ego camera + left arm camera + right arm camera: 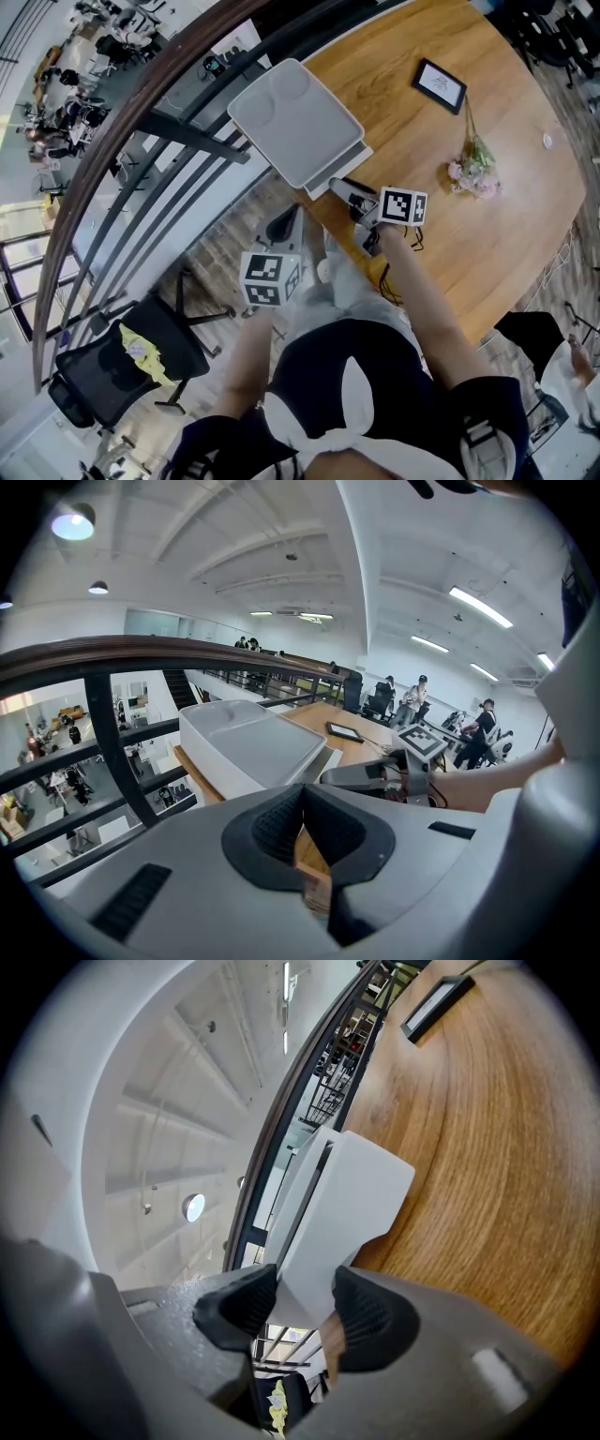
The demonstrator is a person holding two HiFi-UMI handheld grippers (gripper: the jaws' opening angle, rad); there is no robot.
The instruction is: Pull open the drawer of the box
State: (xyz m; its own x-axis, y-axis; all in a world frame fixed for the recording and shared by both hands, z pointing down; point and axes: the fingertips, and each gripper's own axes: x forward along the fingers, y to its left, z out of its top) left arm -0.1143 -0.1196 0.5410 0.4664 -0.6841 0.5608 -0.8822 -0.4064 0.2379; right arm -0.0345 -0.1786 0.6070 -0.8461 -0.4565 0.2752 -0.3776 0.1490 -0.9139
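Note:
A white box lies on the wooden table close to the edge. Its drawer sticks out a little toward me. My right gripper is at the drawer's front, and its two pads press on the white handle tab between them. In the left gripper view the right gripper shows beside the box. My left gripper hangs in the air off the table's edge, below the box. Its pads meet and hold nothing.
A black picture frame and a bunch of pink flowers lie farther back on the table. A dark railing runs just past the table's edge. A black office chair stands on the floor below left.

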